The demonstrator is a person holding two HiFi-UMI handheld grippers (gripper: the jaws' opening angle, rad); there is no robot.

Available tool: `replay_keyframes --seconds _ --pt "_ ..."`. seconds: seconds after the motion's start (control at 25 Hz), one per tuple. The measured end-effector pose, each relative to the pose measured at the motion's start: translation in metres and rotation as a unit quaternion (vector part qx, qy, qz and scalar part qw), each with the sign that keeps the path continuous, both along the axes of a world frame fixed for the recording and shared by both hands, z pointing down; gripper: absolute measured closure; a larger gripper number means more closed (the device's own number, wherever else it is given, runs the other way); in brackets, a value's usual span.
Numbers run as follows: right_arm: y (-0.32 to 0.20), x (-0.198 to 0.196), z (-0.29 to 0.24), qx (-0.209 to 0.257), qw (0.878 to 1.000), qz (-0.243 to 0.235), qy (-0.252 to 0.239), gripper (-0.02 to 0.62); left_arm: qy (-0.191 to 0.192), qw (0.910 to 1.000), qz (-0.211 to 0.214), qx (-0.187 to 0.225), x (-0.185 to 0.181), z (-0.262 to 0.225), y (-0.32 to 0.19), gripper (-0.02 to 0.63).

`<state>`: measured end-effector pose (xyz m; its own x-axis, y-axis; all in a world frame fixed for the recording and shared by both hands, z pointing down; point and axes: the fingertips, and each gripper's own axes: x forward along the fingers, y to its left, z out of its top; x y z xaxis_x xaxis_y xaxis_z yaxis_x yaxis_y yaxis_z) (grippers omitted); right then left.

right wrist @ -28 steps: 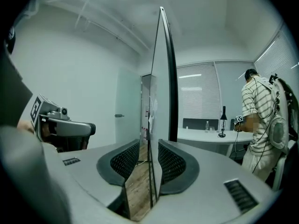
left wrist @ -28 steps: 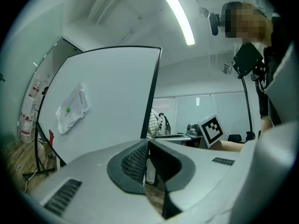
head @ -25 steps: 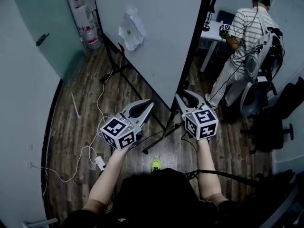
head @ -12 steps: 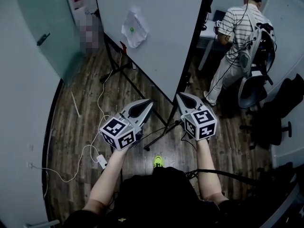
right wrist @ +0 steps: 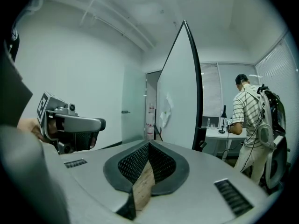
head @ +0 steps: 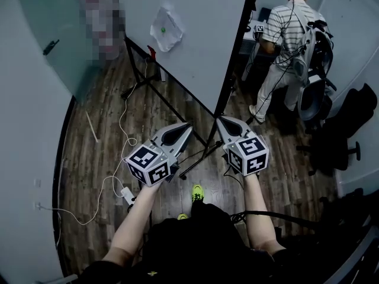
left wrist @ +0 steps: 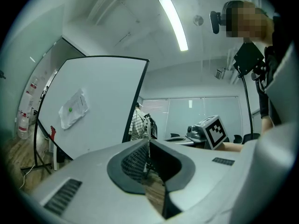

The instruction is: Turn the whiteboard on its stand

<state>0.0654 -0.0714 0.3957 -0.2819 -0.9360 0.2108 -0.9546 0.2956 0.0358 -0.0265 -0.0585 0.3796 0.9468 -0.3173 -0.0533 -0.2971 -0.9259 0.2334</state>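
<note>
The whiteboard (head: 195, 40) stands on its tripod stand (head: 142, 78) on the floor, apart from the left gripper (head: 185, 129) and right gripper (head: 221, 122), both pressed together and empty. It looks broad and stiff, likely light but tippy, so push gently at its dark side edge (head: 234, 58).

Black-framed white whiteboard (head: 201, 34), striped shirt (head: 290, 25), brown floor (head: 100, 152).

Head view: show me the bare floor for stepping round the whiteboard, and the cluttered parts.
Bare floor lies between the left wall and the white cable; more between the stand's foot and the black chair. Crowded: the stand legs under the whiteboard, and the person beyond it.
</note>
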Motion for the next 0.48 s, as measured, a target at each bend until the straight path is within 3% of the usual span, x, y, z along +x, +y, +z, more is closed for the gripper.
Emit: replay_keyframes --seconds 0.48 --pt "0.061 -0.042 0.022 -0.018 1.0 -0.011 -0.016 0.592 -0.002 0.9994 0.031 -0.016 -0.015 0.017 0.058 0.589"
